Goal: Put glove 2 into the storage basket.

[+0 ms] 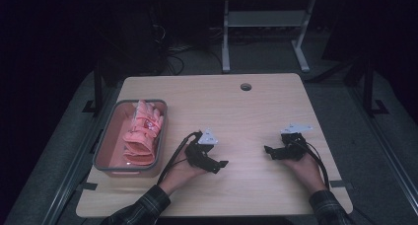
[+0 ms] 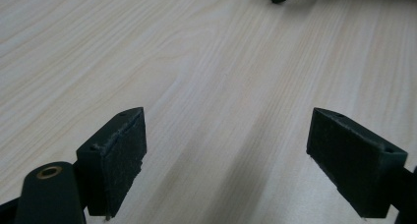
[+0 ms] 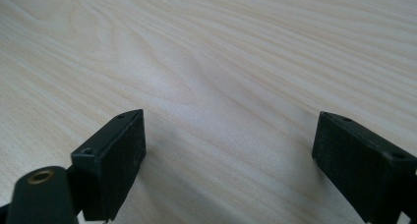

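Over on the left side of the surface (image 1: 256, 111) sits a grey-rimmed bin (image 1: 102, 146) with a pair of pink gloves (image 1: 143, 133) lying folded inside it, fingers pointing toward the far edge. Nothing is touching them, so they look stowed rather than mid-handling.

Both hands are parked near the front edge, well apart from each other and from the bin. The left claw (image 1: 220, 166) points inward toward the middle; in the left gripper view its jaws stand wide apart with bare wood grain between them. The right claw (image 1: 269, 151) mirrors it, aimed back toward the left one, jaws spread just as wide and holding nothing (you can catch a dark corner of it at the top of the left gripper view).

My read: this is a resting pose, with the claws low over the wood, open and symmetrical. The left one is the closer of the two to the bin, so it would be the natural one to go for the gloves, swinging left over the rim.
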Tool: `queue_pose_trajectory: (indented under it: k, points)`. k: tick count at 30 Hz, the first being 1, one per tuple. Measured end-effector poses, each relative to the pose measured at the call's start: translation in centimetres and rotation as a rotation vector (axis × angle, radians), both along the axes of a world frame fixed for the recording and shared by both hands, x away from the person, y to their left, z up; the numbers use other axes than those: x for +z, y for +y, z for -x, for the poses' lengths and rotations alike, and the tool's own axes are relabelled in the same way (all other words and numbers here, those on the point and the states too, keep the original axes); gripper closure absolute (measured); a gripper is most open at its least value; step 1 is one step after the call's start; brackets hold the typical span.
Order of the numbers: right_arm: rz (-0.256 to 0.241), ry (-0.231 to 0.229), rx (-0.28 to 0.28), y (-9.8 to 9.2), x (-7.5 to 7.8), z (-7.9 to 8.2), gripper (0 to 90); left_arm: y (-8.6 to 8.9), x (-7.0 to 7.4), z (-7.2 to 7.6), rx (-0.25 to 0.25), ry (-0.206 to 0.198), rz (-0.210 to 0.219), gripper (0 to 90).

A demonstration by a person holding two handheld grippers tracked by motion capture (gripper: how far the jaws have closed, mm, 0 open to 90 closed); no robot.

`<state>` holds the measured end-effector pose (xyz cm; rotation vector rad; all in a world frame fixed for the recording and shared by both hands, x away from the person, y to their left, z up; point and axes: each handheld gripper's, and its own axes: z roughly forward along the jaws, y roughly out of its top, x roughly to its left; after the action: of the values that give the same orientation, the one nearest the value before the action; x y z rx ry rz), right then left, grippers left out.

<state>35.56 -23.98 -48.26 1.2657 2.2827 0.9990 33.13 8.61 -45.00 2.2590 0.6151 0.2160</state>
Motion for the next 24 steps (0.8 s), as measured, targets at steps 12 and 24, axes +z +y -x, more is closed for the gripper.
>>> queue_pose_trajectory:
  k: [12, 24]
  points:
    - [0.001, 0.000, 0.001, 0.0, 0.0, 0.0, 12.1, -0.9, -2.4, 0.5, -0.017, -0.026, -0.072, 12.6]
    - [0.001, -0.001, 0.005, 0.0, 0.0, 0.0, 12.2, -0.8, -2.9, 0.8, -0.074, -0.024, -0.019, 11.8]
